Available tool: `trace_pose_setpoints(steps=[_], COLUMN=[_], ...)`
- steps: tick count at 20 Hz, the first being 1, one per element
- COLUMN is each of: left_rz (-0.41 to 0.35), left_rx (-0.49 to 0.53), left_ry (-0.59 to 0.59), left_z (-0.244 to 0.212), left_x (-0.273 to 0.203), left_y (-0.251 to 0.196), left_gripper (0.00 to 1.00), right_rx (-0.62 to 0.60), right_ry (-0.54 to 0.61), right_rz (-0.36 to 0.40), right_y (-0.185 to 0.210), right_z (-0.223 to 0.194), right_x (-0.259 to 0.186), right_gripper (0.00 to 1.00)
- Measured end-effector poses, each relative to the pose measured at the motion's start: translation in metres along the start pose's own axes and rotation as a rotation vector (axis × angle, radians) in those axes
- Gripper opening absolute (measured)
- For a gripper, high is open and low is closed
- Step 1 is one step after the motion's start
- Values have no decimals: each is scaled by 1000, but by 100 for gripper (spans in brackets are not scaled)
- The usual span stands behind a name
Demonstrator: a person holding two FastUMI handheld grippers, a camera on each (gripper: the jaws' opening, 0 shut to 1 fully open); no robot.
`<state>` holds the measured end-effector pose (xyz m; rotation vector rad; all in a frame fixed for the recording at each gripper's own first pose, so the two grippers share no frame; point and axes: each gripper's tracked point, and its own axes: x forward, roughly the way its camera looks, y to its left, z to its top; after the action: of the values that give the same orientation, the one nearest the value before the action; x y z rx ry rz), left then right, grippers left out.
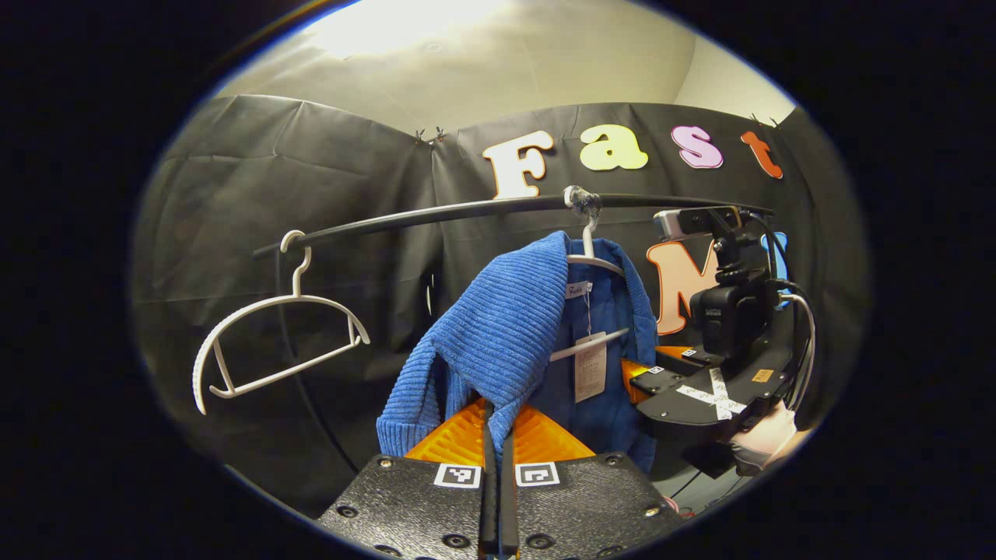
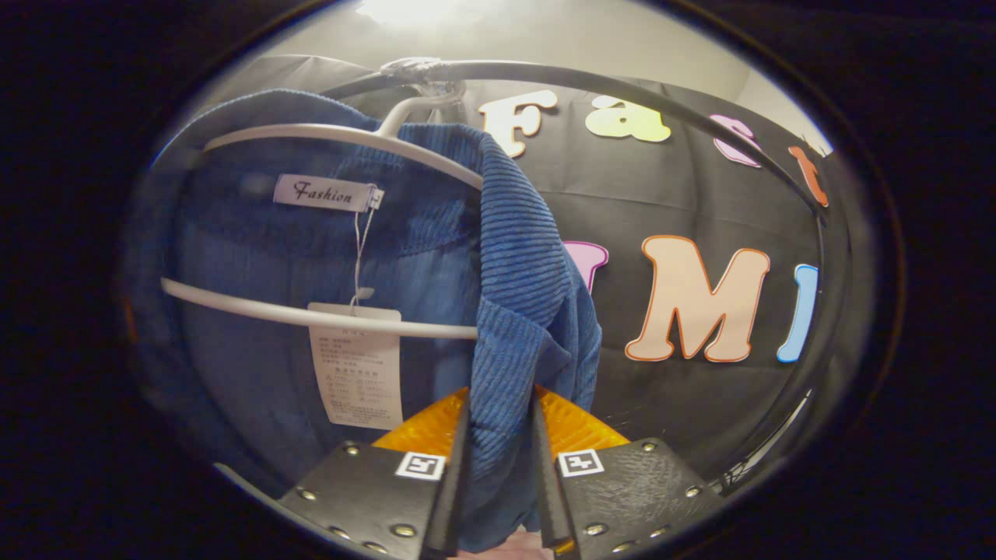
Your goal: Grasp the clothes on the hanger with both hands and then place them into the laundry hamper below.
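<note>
The blue ribbed knit sweater (image 1: pixel 498 334) hangs on a white plastic hanger (image 2: pixel 334 140) from the black curved rail (image 1: pixel 467 210). The left gripper (image 1: pixel 496 455) has its jaws clamped on a fold of one shoulder; the right gripper (image 2: pixel 498 459) grips the other. Pulling straight down could snag the collar and drag the hanger off the rail. The left gripper view also shows an empty white hanger (image 1: pixel 272 342) near the rail's end; the right gripper view shows the paper tag (image 2: pixel 356 365).

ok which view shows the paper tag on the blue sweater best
The right gripper view: the paper tag hangs large and close on its string, over the hanger's lower bar, inside the blue sweater. In the left gripper view the tag is small and far off.
</note>
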<state>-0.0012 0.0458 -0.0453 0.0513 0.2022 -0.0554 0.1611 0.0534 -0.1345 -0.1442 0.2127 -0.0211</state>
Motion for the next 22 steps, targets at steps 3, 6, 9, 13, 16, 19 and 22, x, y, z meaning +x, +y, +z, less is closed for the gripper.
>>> trace_pose_setpoints(steps=[3,6,9,13,16,19,22], left_rz=[-13,-42,-56,-97,-156,-206,-217], left_rx=[-25,-62,-92,-79,-89,-89,-99], left_ry=[-1,4,14,15,20,26,24], left_z=[7,16,25,42,53,64,78], left_x=[-5,-9,-14,-20,-25,-30,-32], left_y=[3,4,12,15,7,6,15], left_gripper=[2,2,1,2,2,2,2], right_rx=[-6,-11,-18,-31,-42,-49,-54], right_ry=[-2,-12,-44,-77,-107,-121,-134], right_rz=[-65,-111,-157,-197,-219,-216,-219], right_y=[-15,-33,-58,-86,-98,-102,-105], right_z=[4,10,22,42,56,62,68], right_x=[-4,-4,0,6,9,12,14], right_gripper=[8,8,8,8,8,8,8])
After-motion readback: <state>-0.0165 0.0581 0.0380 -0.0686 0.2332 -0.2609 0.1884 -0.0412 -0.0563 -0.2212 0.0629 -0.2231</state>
